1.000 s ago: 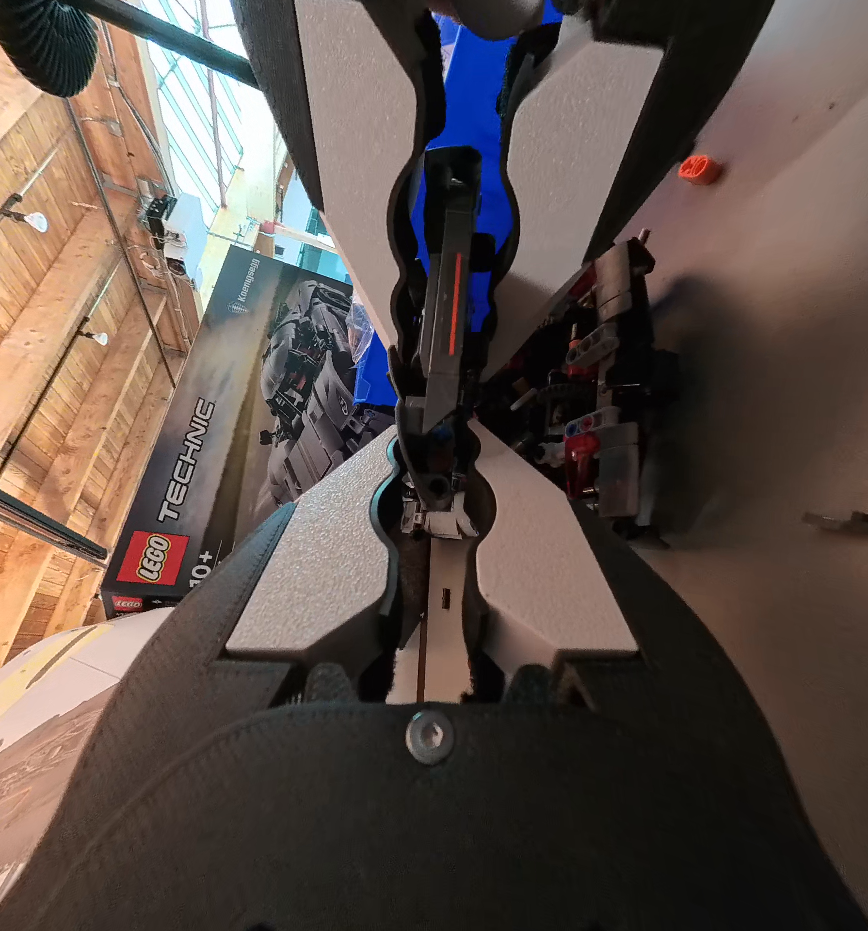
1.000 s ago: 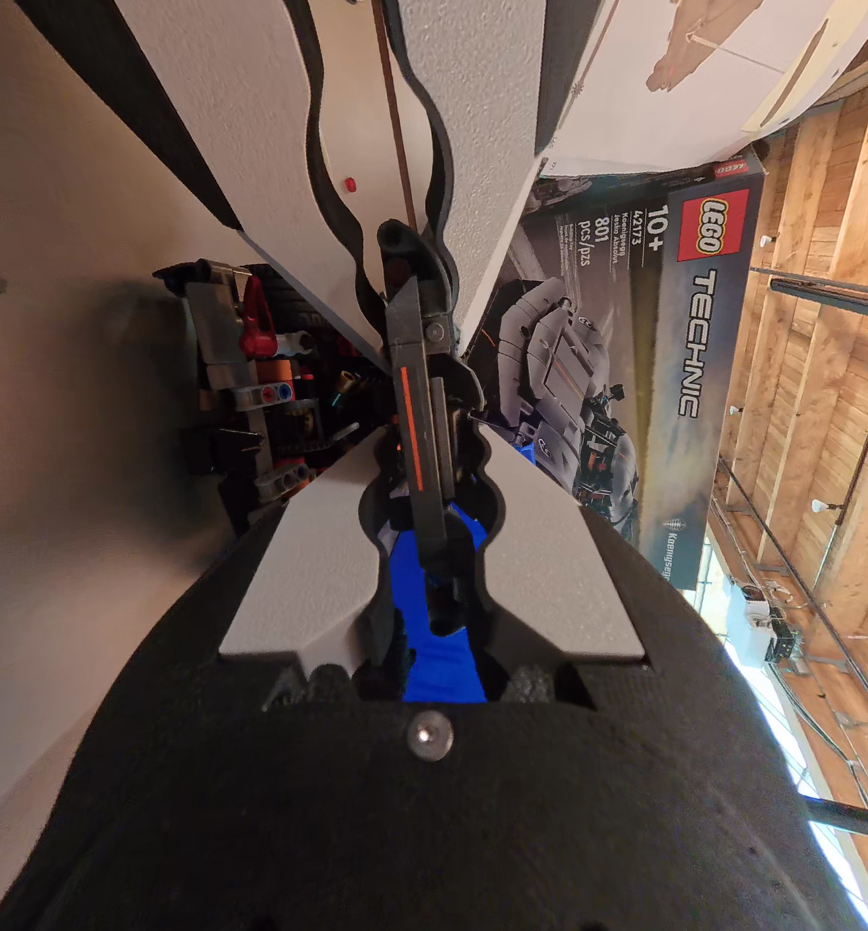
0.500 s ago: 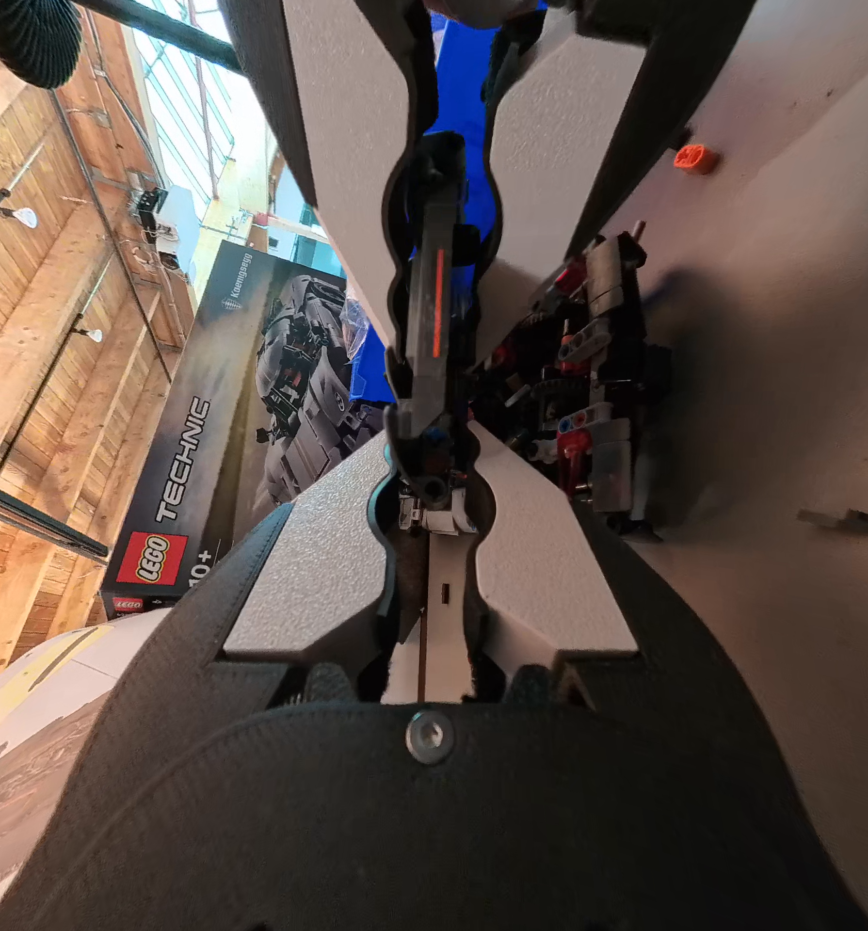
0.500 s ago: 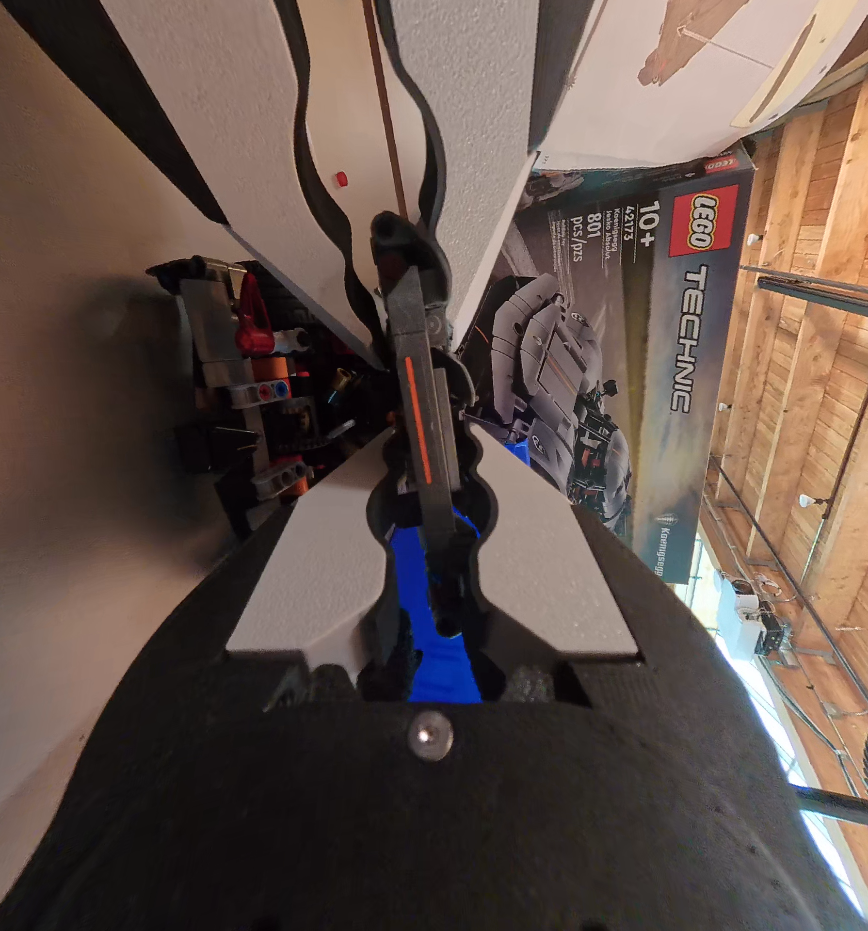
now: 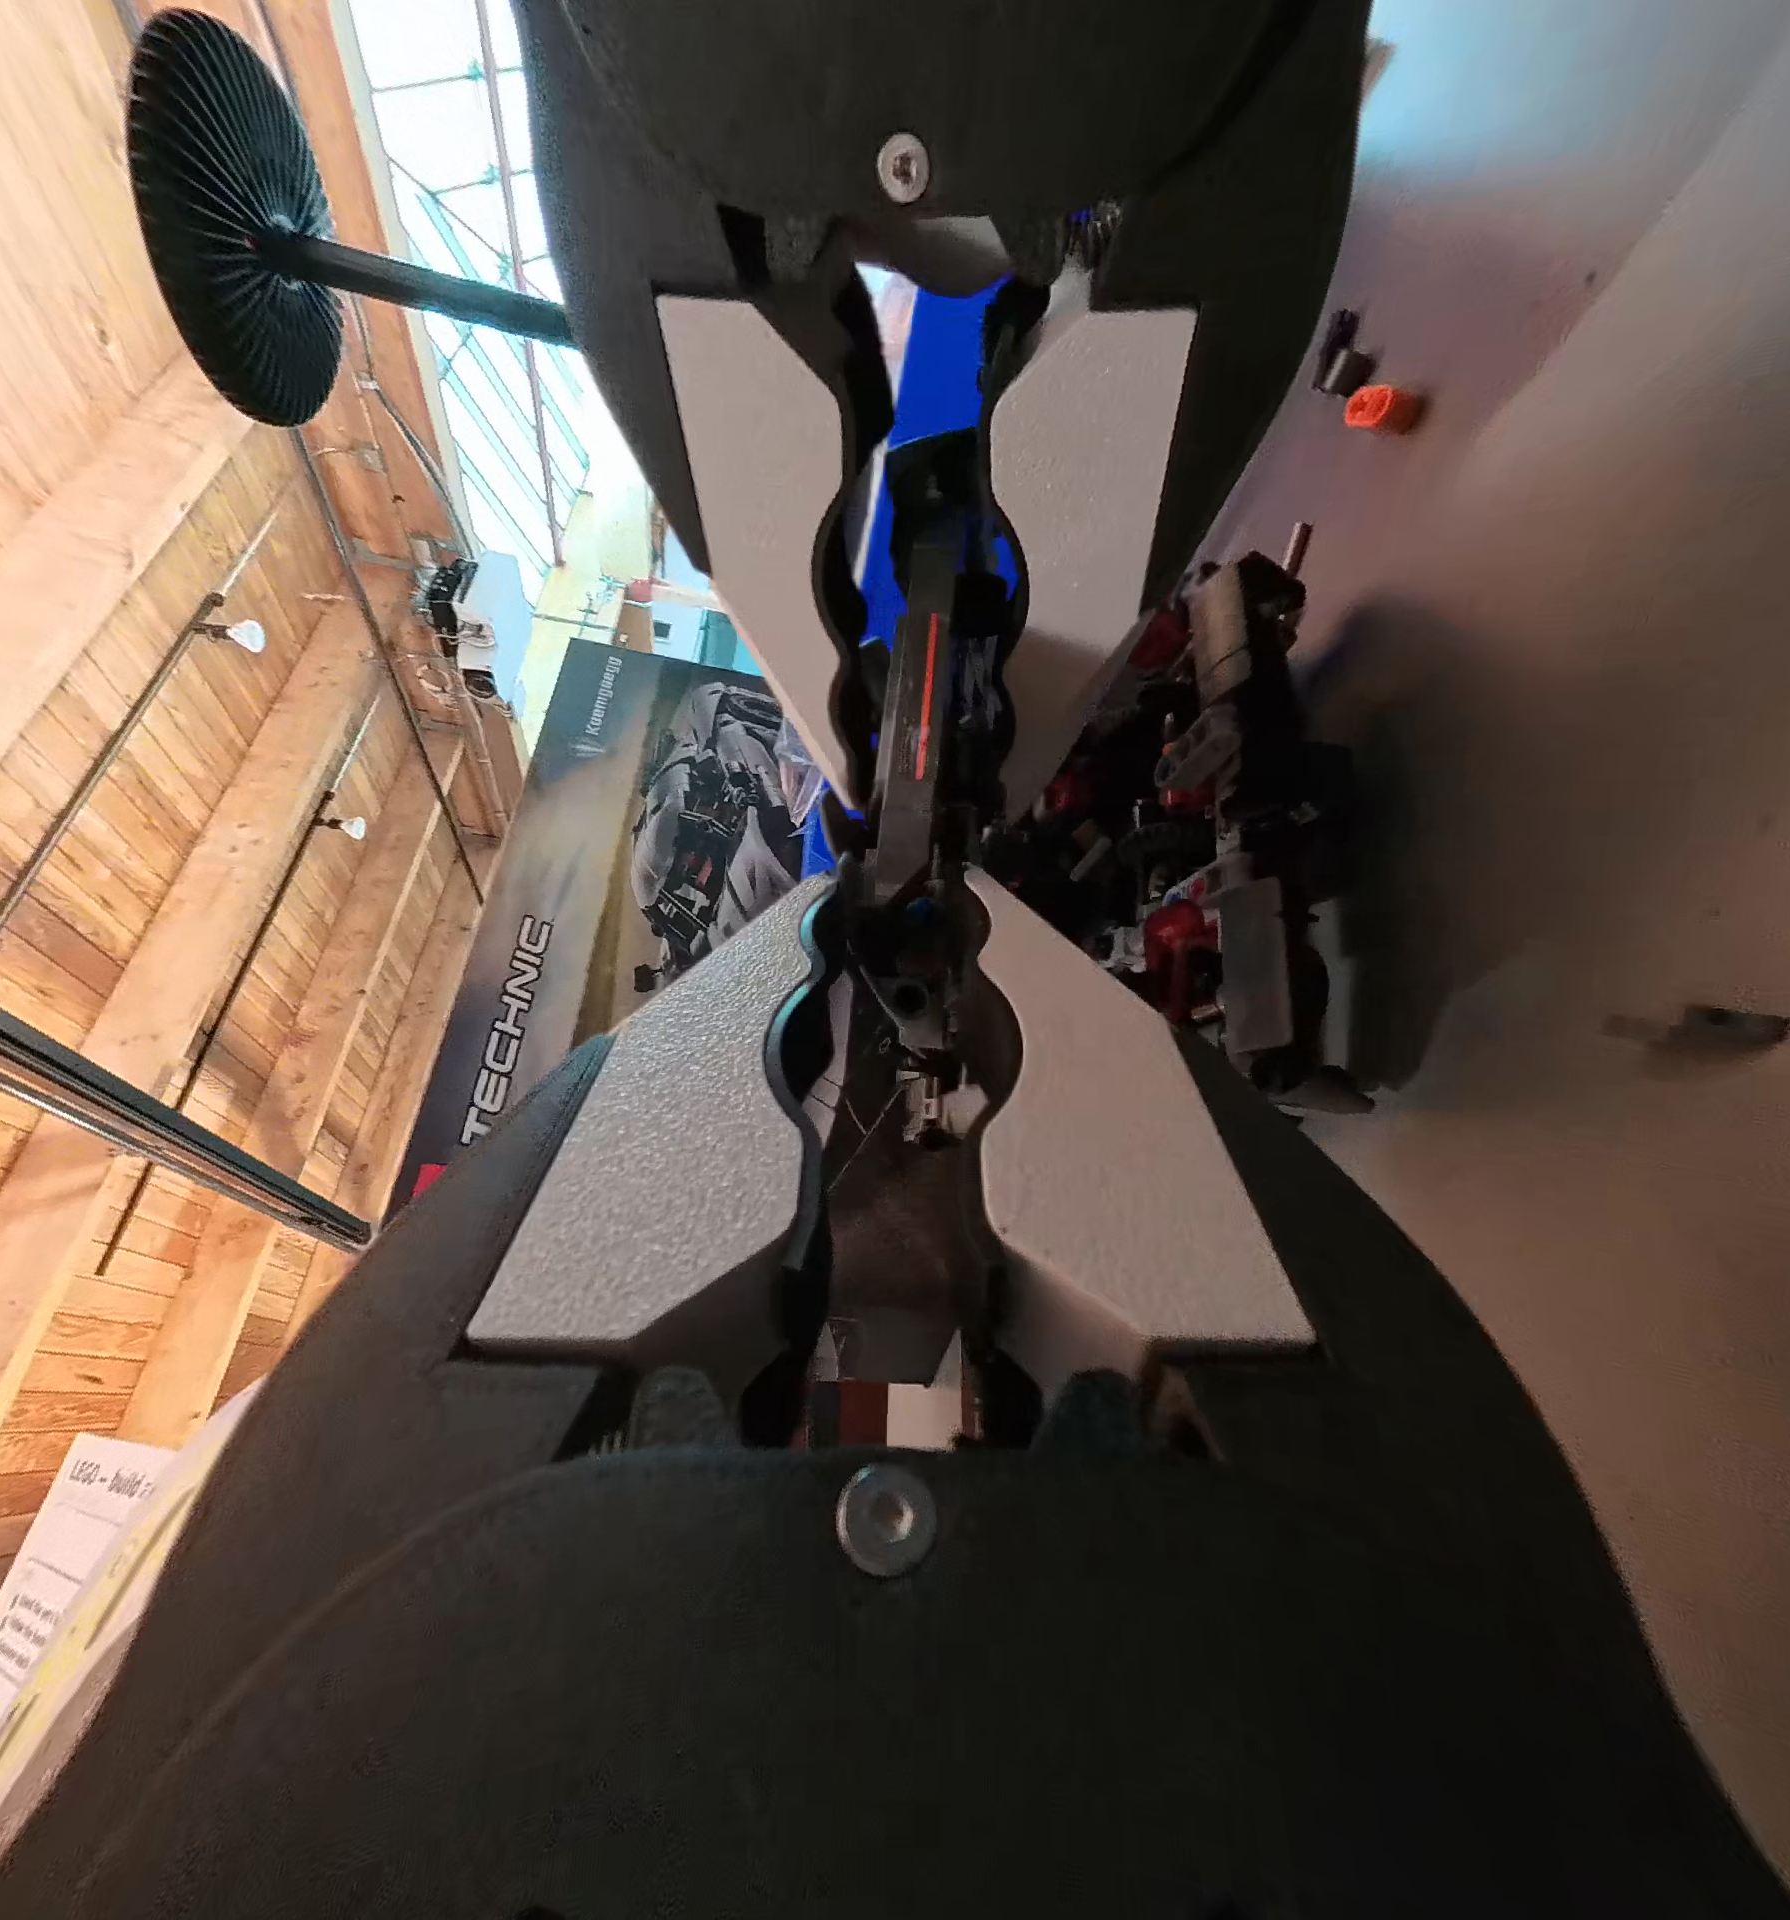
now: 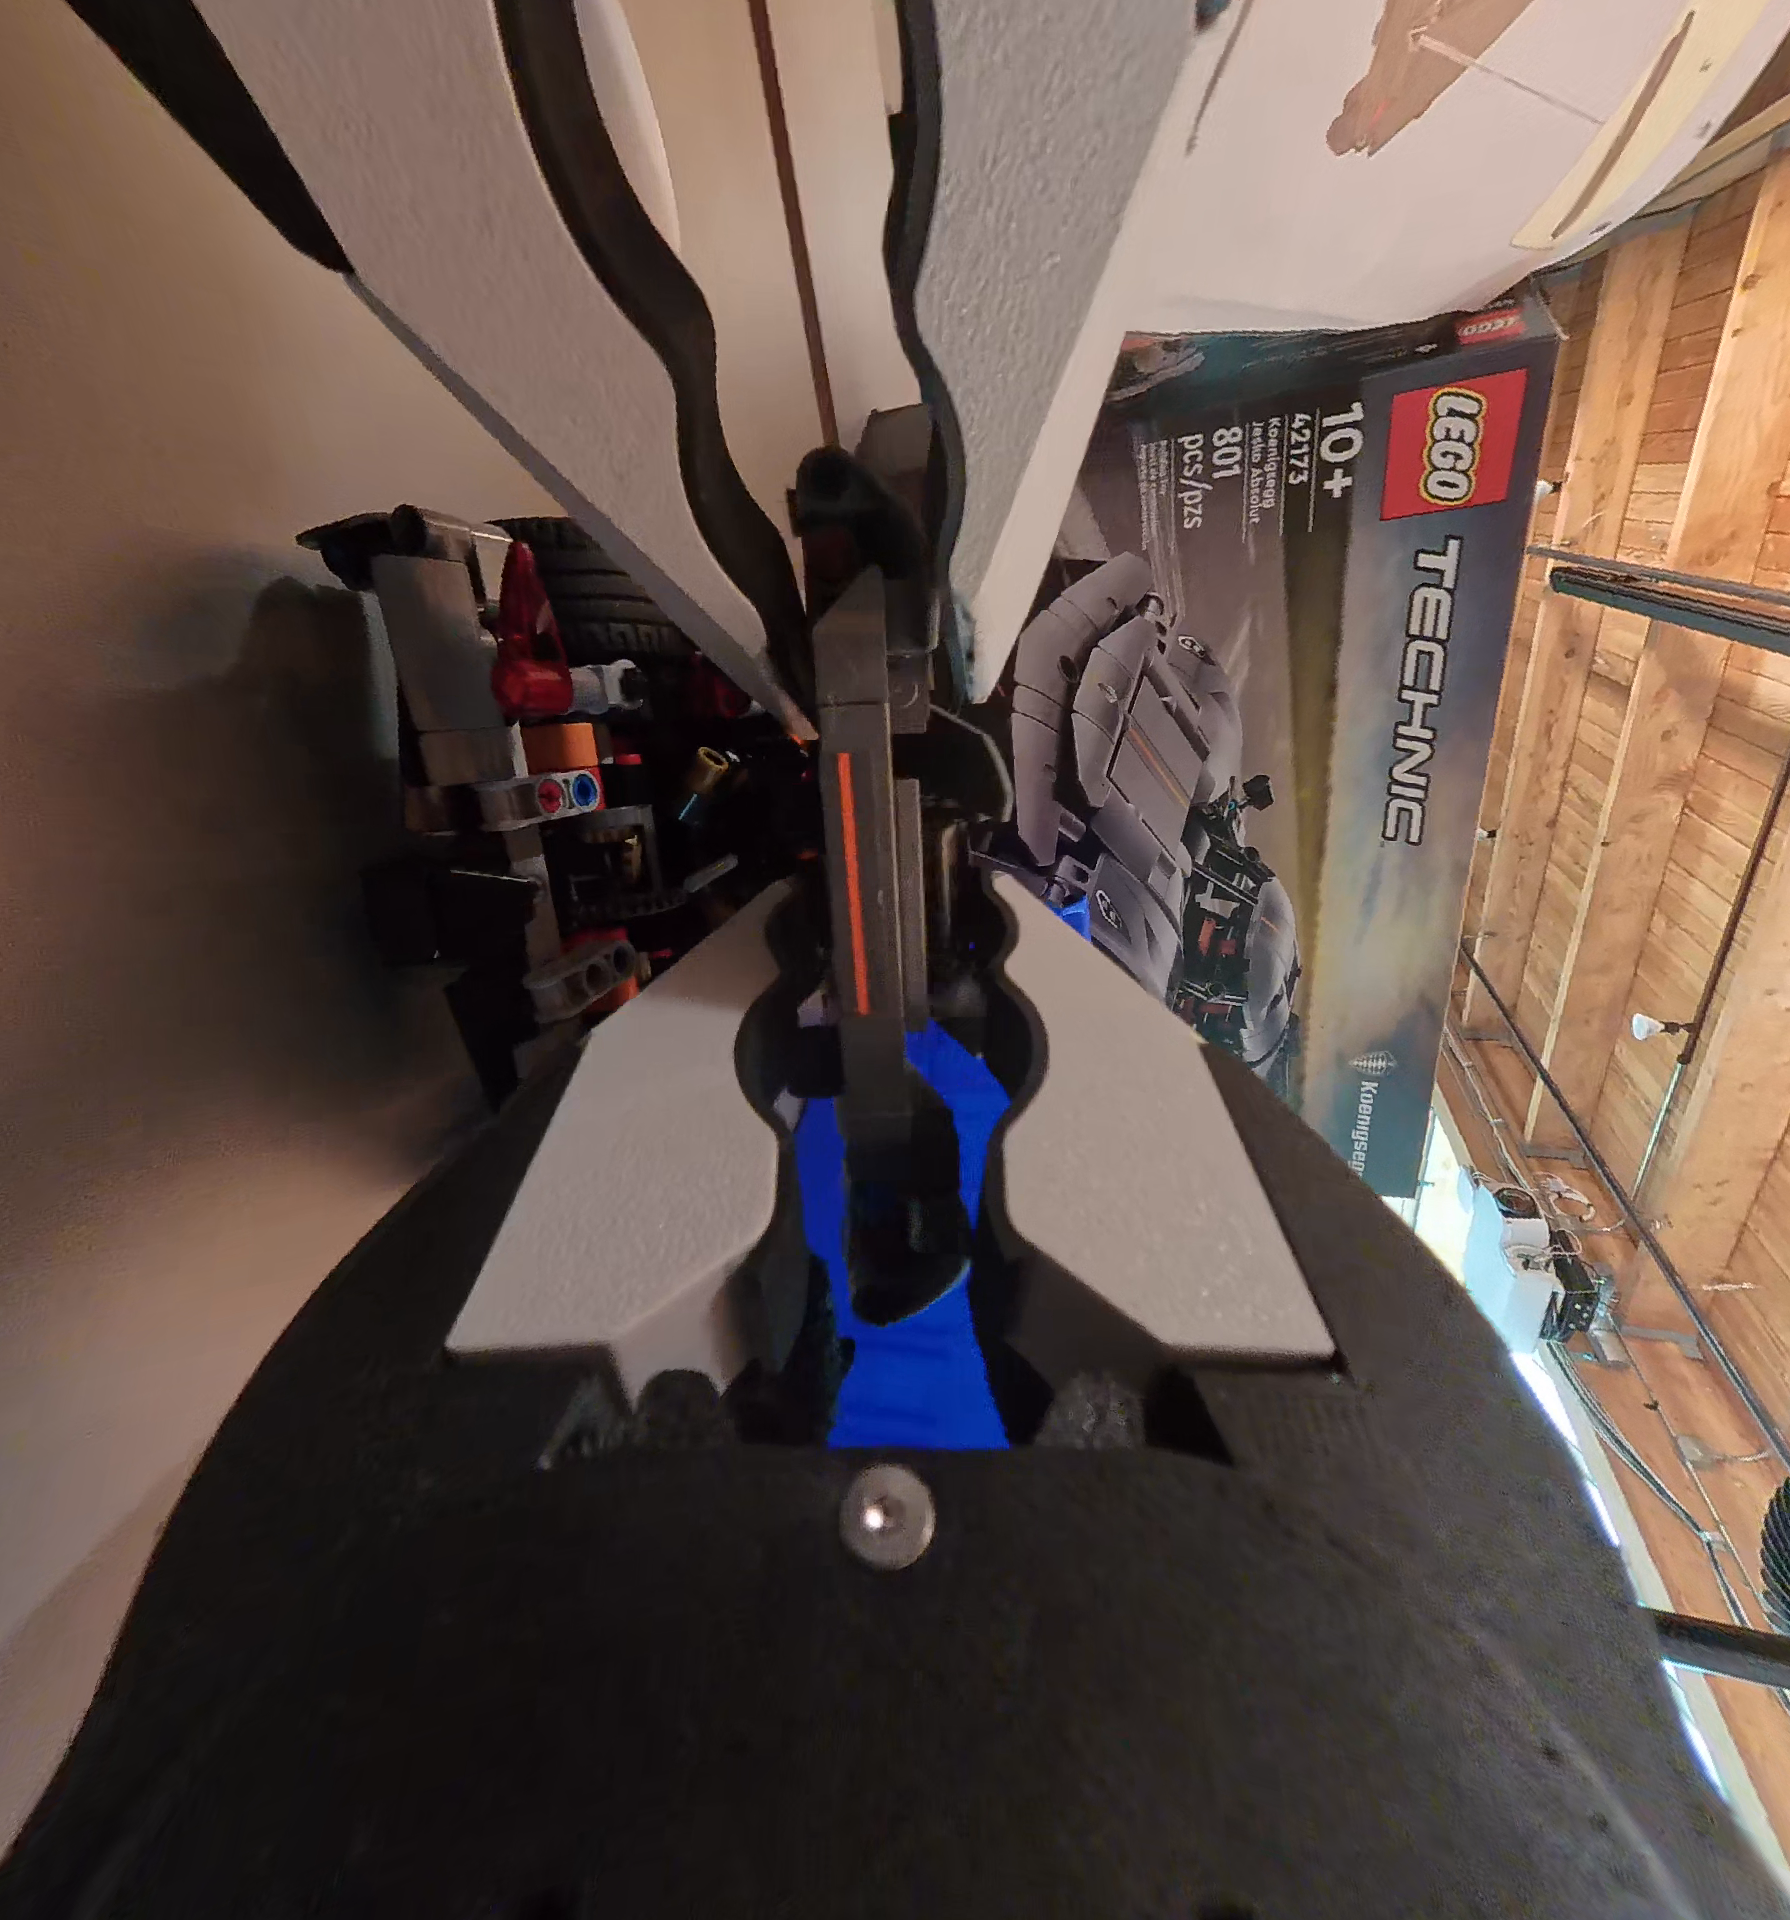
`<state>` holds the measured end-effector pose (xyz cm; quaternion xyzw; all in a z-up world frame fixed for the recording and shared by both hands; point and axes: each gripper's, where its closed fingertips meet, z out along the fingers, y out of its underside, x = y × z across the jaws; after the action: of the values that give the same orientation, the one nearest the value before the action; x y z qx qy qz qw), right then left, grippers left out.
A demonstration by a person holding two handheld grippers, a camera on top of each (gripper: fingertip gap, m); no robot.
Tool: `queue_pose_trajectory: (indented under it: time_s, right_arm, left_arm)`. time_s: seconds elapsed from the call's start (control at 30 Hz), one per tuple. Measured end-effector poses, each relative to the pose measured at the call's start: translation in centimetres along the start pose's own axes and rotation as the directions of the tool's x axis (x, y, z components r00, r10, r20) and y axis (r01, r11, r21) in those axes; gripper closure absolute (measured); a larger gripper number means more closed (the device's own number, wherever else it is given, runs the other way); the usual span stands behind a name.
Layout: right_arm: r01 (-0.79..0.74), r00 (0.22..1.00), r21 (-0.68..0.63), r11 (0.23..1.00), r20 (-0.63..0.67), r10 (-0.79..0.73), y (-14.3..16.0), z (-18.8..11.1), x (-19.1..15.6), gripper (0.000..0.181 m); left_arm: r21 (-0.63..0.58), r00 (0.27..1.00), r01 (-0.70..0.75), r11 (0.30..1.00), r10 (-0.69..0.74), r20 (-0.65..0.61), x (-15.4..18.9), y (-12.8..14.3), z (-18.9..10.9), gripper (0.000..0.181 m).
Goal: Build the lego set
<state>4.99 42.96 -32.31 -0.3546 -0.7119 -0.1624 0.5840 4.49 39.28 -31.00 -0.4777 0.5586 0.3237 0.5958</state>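
Note:
A dark grey panel piece with an orange stripe (image 5: pixel 920 707) is held in the air between my two grippers, which face each other tip to tip. My left gripper (image 5: pixel 906 920) is shut on one end of it, where small connectors stick out. My right gripper (image 6: pixel 886 904) is shut on the other end of the panel (image 6: pixel 865 831). Each gripper shows at the top of the other's view: the right gripper (image 5: pixel 922 790) and the left gripper (image 6: pixel 870 665). The partly built car model (image 5: pixel 1229 831) lies on the white table behind them, and it also shows in the right wrist view (image 6: pixel 517 769).
The set's box (image 6: pixel 1390 727) stands by the wooden wall. A small orange piece (image 5: pixel 1377 407), a dark piece (image 5: pixel 1343 358) and a flat grey piece (image 5: pixel 1701 1029) lie loose on the table (image 5: pixel 1597 1351). Blue cloth (image 6: pixel 922 1382) shows behind the right gripper's fingers. There is about 4 centimeters between the tips of the two grippers.
Both grippers keep hold of the panel. In the left wrist view the right gripper now shows far more of its body, and the panel looks shorter and more end-on.

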Motion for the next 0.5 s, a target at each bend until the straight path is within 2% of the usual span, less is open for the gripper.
queue_pose_trajectory:
  time_s: [0.17, 0.33, 0.5]
  right_arm:
    - [0.006, 1.0, -0.001, 1.0, 0.0, -0.006, 0.03, 0.05, -0.04, 0.153]
    - [0.028, 1.0, -0.023, 0.999, -0.008, -0.029, 0.24, 0.22, -0.14, 0.145]
    - [0.031, 0.999, -0.026, 0.999, -0.016, -0.031, 0.3, 0.22, 0.0, 0.148]
  left_arm:
    - [-0.01, 1.0, -0.011, 1.0, 0.011, -0.006, 0.14, 0.13, 0.05, 0.166]
    - [-0.033, 0.999, -0.037, 0.999, 0.037, 0.007, 0.25, 0.26, 0.2, 0.166]
    - [-0.042, 0.999, -0.038, 0.998, 0.038, 0.016, 0.13, 0.38, 0.26, 0.165]
